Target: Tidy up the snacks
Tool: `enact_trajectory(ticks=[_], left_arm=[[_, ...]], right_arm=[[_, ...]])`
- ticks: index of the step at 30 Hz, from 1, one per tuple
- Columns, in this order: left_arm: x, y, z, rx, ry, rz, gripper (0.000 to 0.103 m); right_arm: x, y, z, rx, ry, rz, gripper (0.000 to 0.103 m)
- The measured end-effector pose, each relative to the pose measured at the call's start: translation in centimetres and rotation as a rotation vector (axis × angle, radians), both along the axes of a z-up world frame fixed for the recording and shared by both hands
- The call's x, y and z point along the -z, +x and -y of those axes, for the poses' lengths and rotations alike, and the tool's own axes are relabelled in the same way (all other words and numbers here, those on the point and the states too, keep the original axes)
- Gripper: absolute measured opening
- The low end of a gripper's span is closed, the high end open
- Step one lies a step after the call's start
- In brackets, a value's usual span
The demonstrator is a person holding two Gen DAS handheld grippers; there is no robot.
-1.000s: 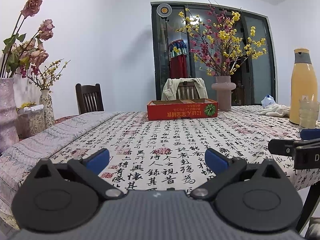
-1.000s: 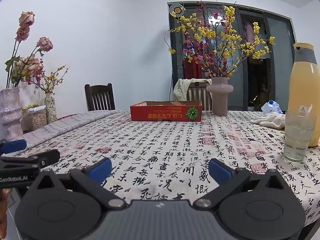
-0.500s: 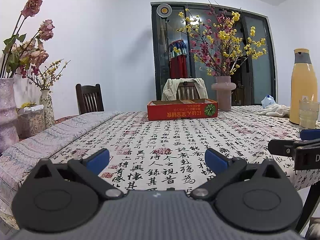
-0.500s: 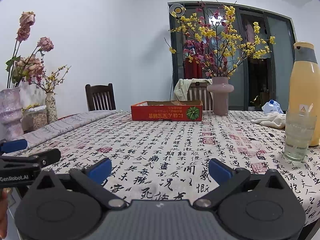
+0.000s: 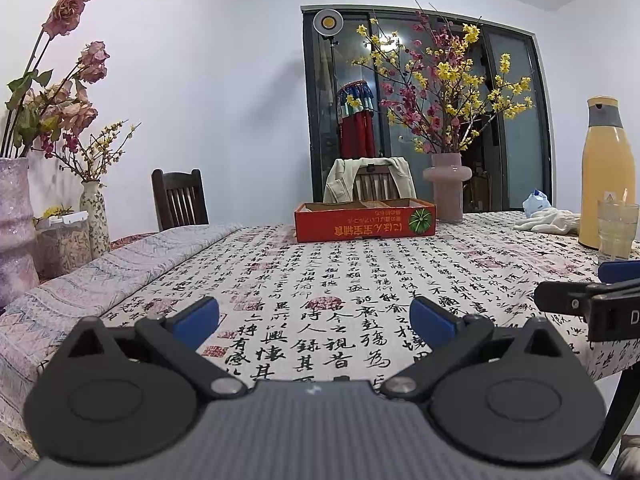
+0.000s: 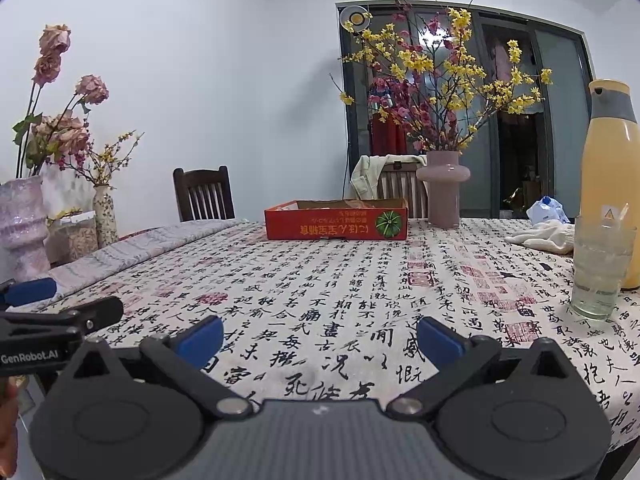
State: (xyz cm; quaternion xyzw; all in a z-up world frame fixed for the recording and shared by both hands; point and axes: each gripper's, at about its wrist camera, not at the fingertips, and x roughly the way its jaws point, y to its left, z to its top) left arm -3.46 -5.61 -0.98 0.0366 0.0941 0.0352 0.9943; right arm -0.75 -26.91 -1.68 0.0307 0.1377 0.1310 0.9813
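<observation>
A shallow red cardboard box (image 5: 365,220) with a green melon print stands far across the table; it also shows in the right wrist view (image 6: 336,219). Its contents are hidden by its wall. My left gripper (image 5: 314,317) is open and empty, low over the near table edge. My right gripper (image 6: 319,337) is open and empty beside it. Each gripper shows at the edge of the other's view: the right one (image 5: 588,300) and the left one (image 6: 60,312).
The table (image 6: 340,300) has a calligraphy-print cloth. A pink vase of flowers (image 6: 443,194) stands behind the box. A yellow bottle (image 6: 610,184), a glass (image 6: 600,268) and a white cloth (image 6: 544,236) are at the right. Vases (image 5: 16,224) and a jar (image 5: 64,240) stand at the left. Chairs (image 5: 180,198) are behind.
The right wrist view has shifted very slightly; the grippers stay open and nothing on the table has moved.
</observation>
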Motion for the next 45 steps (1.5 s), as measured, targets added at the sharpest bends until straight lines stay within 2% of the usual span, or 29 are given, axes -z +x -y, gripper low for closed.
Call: enact_trajectory(ticks=[32, 45], left_arm=[[-0.03, 0.01, -0.2, -0.009, -0.006, -0.003, 0.103], [0.07, 0.39, -0.13, 0.003, -0.019, -0.029, 0.103]], right_arm=[[0.1, 0.05, 0.16, -0.005, 0.004, -0.004, 0.103], [0.18, 0.13, 0.29, -0.015, 0.01, -0.007, 0.103]])
